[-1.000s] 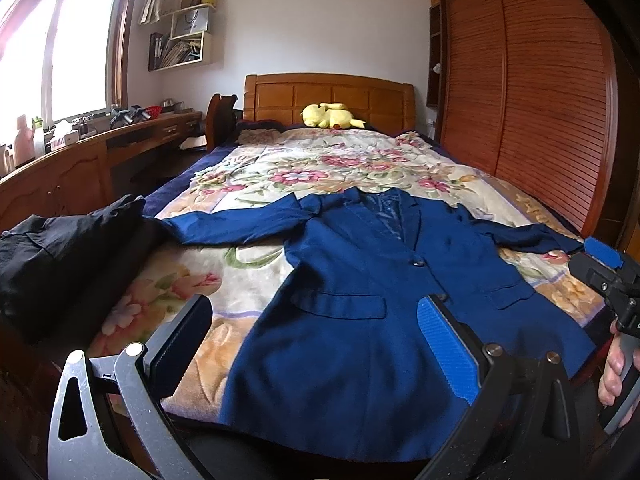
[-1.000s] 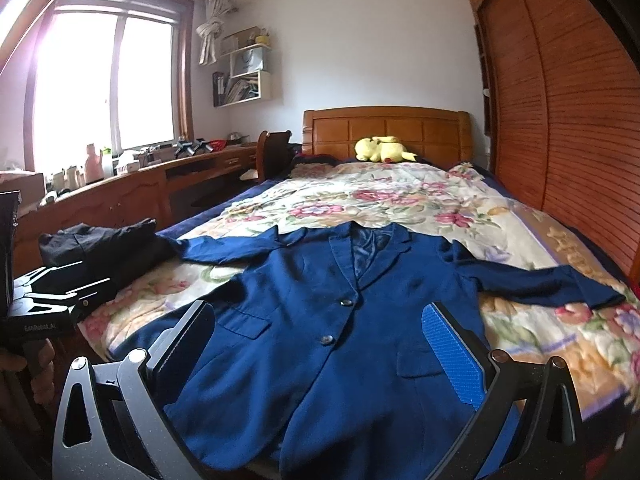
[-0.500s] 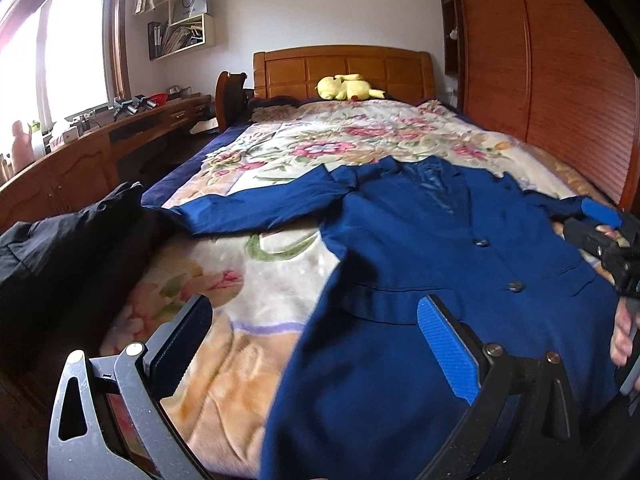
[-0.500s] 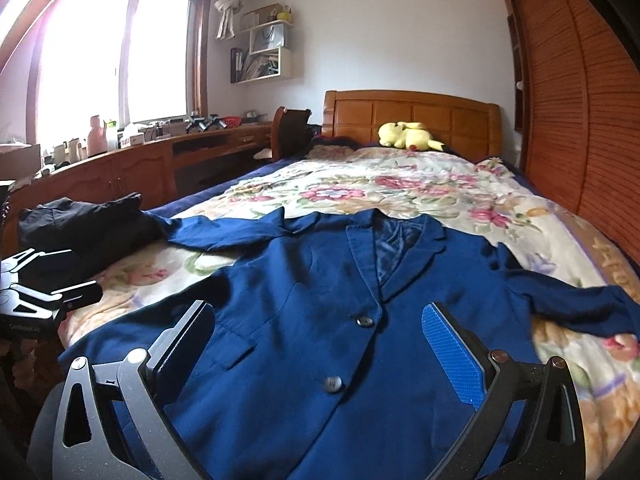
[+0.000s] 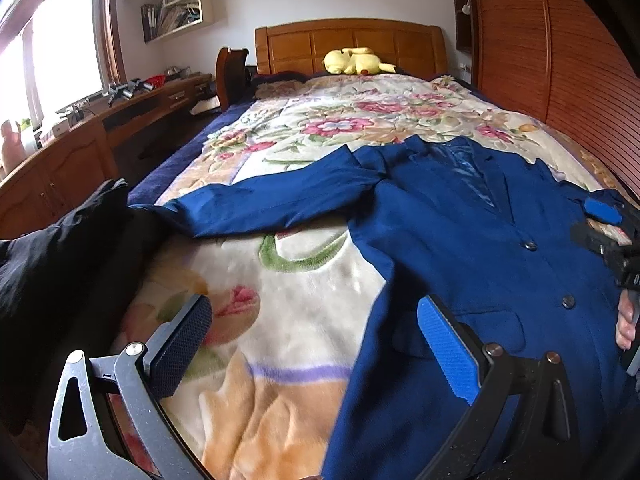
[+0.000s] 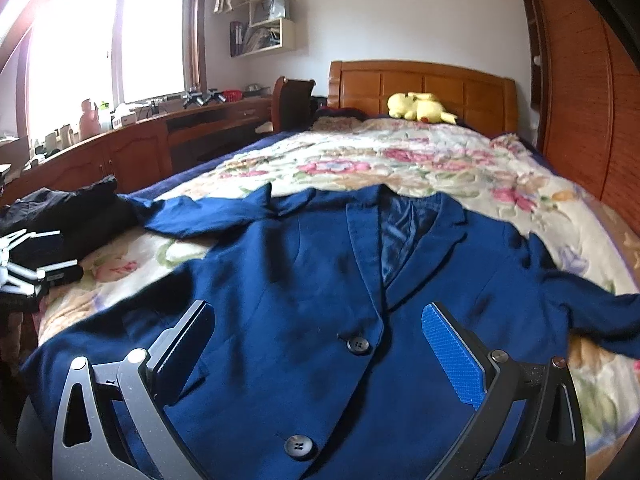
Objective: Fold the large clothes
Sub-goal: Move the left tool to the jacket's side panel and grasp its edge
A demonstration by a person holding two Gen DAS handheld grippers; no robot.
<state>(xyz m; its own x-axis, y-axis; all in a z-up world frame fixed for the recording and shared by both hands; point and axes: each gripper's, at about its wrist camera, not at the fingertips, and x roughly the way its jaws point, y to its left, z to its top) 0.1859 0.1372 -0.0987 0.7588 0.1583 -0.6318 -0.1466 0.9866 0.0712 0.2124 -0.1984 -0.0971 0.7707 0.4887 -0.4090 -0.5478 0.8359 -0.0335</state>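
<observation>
Hidden: lying partly out of sight at the near edge of the bed, bottom hem of the blue jacket (image 6: 304, 280) cut off behind both tools; the jacket's far sleeve end running out of the right wrist view.
Hard to see: sitting too small and too bright to name, little things along the desk (image 6: 132, 140) under the window.
Left gripper (image 5: 316, 344): standing wide open, holding nothing, hanging over the flowery blanket (image 5: 280, 280) and the jacket's side edge; touching or not, cannot tell.
Right gripper (image 6: 316, 344): standing wide open too, holding nothing, hanging low over the jacket's front near the top button (image 6: 359, 345); touching or not, cannot tell.
Hand (image 5: 625, 326): peeking in at the right edge of the left wrist view, holding the other tool.
Jacket: lying flat, front up, buttoned, sleeves spread out, across the near end of the bed.
Black clothes (image 5: 52, 256): piling up at the bed's near left corner, touching one sleeve tip.
Yellow plush toy (image 6: 418, 107): resting at the far end by the wooden headboard (image 5: 352, 44).
Room: showing a slatted wooden wardrobe (image 6: 592, 100) along the bed's right side and wall shelves (image 6: 264, 20) near the window.
</observation>
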